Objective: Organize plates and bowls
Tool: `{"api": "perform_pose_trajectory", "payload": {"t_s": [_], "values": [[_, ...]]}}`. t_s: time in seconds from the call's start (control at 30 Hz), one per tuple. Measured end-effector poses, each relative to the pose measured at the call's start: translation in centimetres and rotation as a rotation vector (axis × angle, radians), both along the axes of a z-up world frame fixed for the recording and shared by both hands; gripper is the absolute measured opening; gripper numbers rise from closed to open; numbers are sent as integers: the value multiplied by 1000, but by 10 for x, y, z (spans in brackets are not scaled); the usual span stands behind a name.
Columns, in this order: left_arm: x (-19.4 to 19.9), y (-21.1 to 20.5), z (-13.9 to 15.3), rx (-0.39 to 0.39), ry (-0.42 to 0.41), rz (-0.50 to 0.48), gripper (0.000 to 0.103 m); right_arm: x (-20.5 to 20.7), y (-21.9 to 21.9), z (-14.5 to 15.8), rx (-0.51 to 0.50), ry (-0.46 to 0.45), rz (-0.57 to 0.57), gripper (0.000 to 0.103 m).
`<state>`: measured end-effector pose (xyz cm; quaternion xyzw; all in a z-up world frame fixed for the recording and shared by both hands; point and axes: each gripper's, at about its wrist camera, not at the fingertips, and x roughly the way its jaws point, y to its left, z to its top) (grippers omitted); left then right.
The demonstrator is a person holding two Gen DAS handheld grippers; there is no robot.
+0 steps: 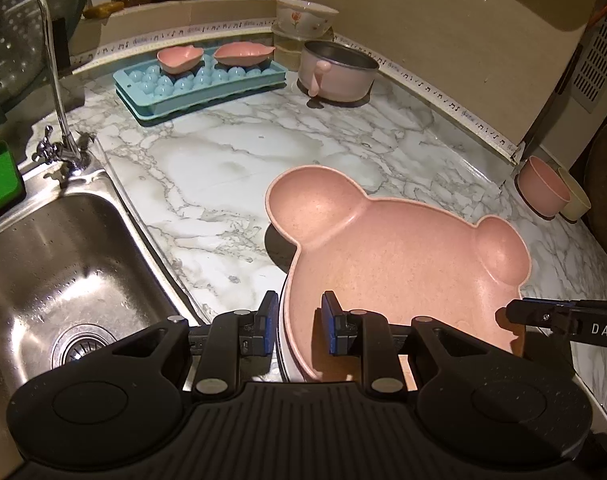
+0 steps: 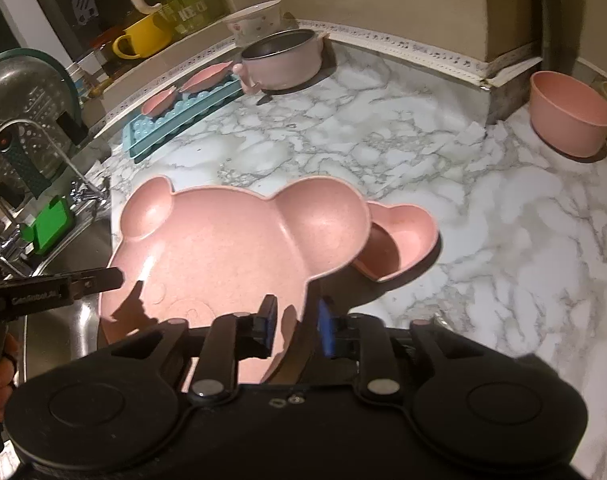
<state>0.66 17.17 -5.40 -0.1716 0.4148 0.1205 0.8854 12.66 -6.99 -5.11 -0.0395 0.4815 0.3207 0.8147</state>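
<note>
Two tongs flank the upper bear plate (image 2: 231, 240), near the sink (image 1: 63, 272) on the surface (image 1: 231, 152): left tongs (image 1: 295, 320) gripping its rim, right tongs (image 2: 295, 328) slackened around its edge, so it may tip or skid off the lower plate (image 2: 403, 240).

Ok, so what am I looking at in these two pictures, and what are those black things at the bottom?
Those are two hand-held grippers, each with a camera looking along its fingers. One picture comes from the left gripper, the other from the right gripper. Below is a marble counter beside a sink. The left one pinches the rim of a pink bear-shaped plate; the right one's jaws stand open at its edge. A second pink plate sits partly underneath.
</note>
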Motion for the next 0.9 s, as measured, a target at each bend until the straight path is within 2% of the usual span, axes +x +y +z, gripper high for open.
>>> {"api": "perform_pose_trajectory", "payload": {"t_s": [0.47, 0.57, 0.6, 0.67, 0.73, 0.9], "values": [[-12, -30, 33, 45, -88, -78, 24, -21, -11, 24, 38, -61, -1, 38], [-11, -39, 40, 45, -110, -102, 34, -26, -14, 32, 51, -82, -1, 41], [-10, -42, 42, 45, -118, -110, 46, -28, -15, 34, 54, -91, -3, 42], [-9, -48, 47, 53, -139, -119, 60, -31, -19, 39, 60, -106, -11, 46], [-6, -56, 51, 59, -152, -140, 60, -33, -24, 44, 62, -123, -25, 55], [7, -75, 60, 57, -173, -184, 60, -34, -41, 56, 66, -164, -69, 64]]}}
